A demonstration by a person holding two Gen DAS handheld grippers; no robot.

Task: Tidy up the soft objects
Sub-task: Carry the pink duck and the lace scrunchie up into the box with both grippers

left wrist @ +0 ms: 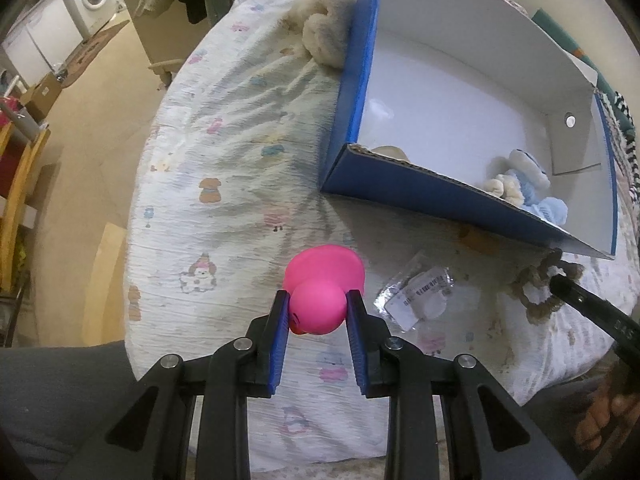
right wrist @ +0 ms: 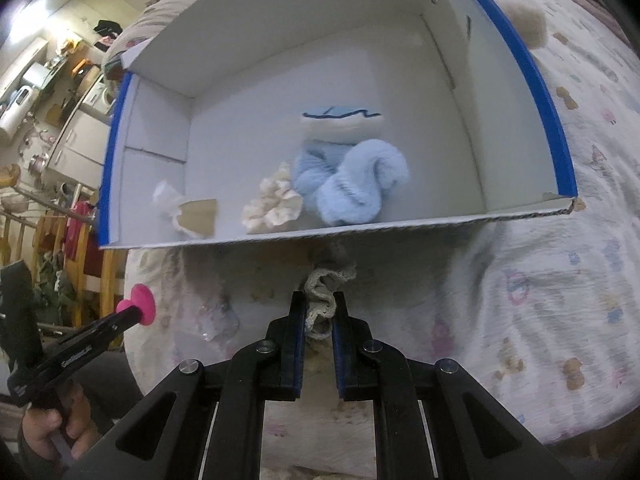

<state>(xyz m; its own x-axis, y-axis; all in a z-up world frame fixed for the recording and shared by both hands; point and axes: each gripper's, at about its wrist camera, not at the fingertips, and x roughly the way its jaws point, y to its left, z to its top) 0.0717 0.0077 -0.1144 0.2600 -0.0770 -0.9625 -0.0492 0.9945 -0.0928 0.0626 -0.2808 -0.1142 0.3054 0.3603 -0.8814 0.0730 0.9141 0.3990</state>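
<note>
My left gripper (left wrist: 318, 298) is shut on a pink soft toy (left wrist: 320, 292) and holds it over the patterned bed sheet; it also shows in the right wrist view (right wrist: 138, 304). My right gripper (right wrist: 319, 300) is shut on a beige scrunchie (right wrist: 326, 292), just in front of the blue box (right wrist: 540, 92); the scrunchie also shows in the left wrist view (left wrist: 540, 288). Inside the box lie a light blue plush (right wrist: 348, 172), a cream scrunchie (right wrist: 272, 200) and a small white item with a cardboard tag (right wrist: 192, 212).
A fluffy cream plush (left wrist: 324, 36) lies against the box's far outer wall. A clear plastic packet (left wrist: 420, 292) lies on the sheet between the grippers. The bed edge drops to the floor at the left, where a wooden rack (left wrist: 16, 184) stands.
</note>
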